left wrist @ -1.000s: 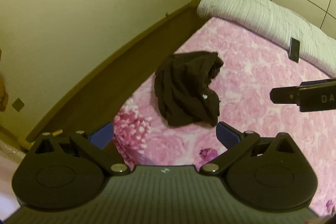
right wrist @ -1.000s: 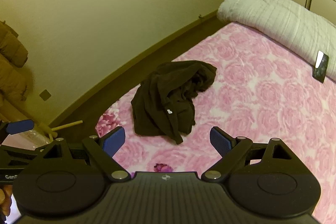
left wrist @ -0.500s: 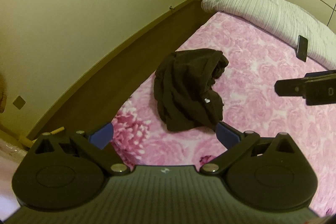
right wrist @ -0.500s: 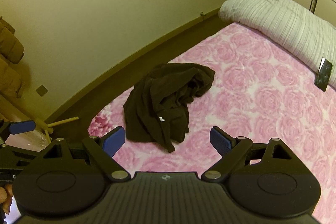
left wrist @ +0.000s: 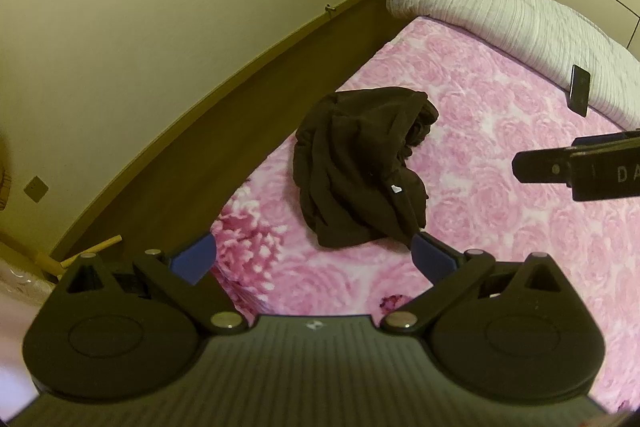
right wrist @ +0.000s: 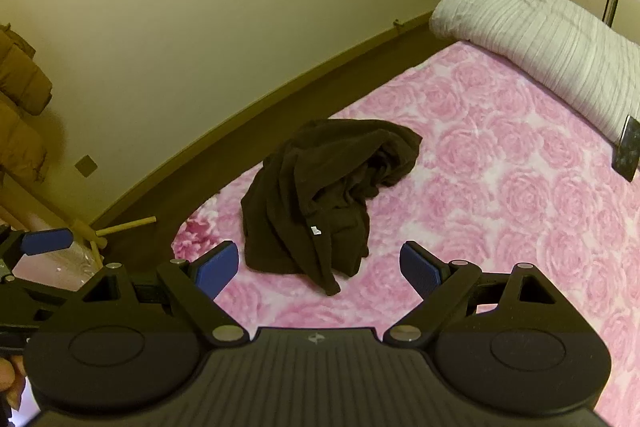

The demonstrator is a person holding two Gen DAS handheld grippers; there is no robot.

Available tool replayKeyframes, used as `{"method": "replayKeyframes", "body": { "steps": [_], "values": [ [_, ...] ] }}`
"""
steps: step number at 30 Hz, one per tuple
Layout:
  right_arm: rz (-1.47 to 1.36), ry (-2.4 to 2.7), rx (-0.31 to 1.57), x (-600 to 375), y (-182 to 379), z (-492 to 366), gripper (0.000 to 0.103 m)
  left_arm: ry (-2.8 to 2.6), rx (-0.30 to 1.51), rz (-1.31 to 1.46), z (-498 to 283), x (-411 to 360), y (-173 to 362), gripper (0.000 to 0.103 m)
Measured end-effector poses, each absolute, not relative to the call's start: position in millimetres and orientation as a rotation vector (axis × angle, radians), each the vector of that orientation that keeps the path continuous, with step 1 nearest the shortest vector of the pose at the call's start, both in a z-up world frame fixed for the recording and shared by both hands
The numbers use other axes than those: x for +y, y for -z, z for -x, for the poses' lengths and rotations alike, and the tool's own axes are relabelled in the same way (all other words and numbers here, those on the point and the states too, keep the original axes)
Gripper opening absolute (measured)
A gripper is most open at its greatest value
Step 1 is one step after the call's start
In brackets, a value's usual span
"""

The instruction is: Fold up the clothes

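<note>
The left claw (left wrist: 314,255) hangs in the air with its blue-padded fingers (left wrist: 430,254) spread wide, gripping nothing. The right claw (right wrist: 320,269) is likewise wide apart and empty, level beside it, at 3 o'clock in the left wrist view.

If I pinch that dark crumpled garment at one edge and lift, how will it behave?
The dark garment lies in soft, deep creases, so it is probably floppy and will drape and unfurl. It looks thin, likely light. On the plush pink bedspread it may drag rather than slide.
</note>
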State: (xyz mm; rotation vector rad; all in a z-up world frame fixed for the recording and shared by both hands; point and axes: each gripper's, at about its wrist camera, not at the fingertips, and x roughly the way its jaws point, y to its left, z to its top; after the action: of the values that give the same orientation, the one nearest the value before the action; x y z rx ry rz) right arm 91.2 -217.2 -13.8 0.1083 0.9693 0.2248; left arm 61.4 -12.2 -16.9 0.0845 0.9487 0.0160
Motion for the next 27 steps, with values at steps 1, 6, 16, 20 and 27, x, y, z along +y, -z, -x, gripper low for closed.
{"method": "replayKeyframes", "body": {
  "steps": [1, 6, 16, 20, 27],
  "values": [
    [-0.108, -0.224, 0.969, -217, 14, -91, 0.089, -0.011, 0.949, -0.085, -61, -13, 17, 0.103],
    [-0.11, -0.218, 0.97, -219, 13, -91, 0.089, 0.006, 0.949, -0.083, -60, -15, 17, 0.103],
    [-0.116, -0.21, 0.972, -225, 12, -88, 0.089, 0.04, 0.953, -0.094, -60, -20, 18, 0.103],
    [-0.117, -0.207, 0.967, -224, 13, -86, 0.089, 0.041, 0.953, -0.097, -61, -21, 17, 0.103],
    [-0.124, -0.201, 0.967, -230, 15, -86, 0.089, 0.041, 0.957, -0.092, -61, -22, 18, 0.103]
  ]
}}
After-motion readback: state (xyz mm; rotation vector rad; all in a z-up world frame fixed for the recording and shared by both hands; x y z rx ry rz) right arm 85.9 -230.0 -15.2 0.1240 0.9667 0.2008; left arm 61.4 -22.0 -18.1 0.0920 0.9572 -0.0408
